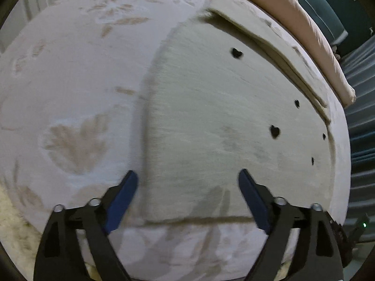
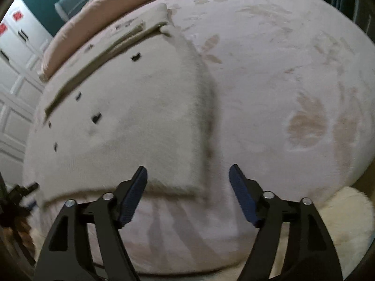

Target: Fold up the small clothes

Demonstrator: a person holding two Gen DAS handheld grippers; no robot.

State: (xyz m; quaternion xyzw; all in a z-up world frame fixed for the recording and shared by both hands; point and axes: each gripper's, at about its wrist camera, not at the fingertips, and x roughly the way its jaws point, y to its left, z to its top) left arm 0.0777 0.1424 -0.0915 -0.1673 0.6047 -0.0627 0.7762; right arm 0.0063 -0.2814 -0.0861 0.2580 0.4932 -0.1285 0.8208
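Note:
A cream knitted garment [image 1: 211, 121] with small black heart marks lies folded flat on the pale bed cover [image 1: 70, 82]. A folded strip of it runs along its far edge [image 1: 276, 53]. My left gripper [image 1: 188, 175] hovers open above the garment's near left corner, nothing between its blue pads. In the right wrist view the same garment [image 2: 131, 117] lies left of centre. My right gripper [image 2: 187, 171] stands open over its near right corner, with nothing held.
The bed cover [image 2: 281, 93] carries faint tan leaf prints. A pink quilt [image 1: 311, 30] lies bunched along the far side. White cupboard doors [image 2: 14, 89] stand at the left, and a fluffy cream rug [image 2: 346, 215] lies below the bed edge.

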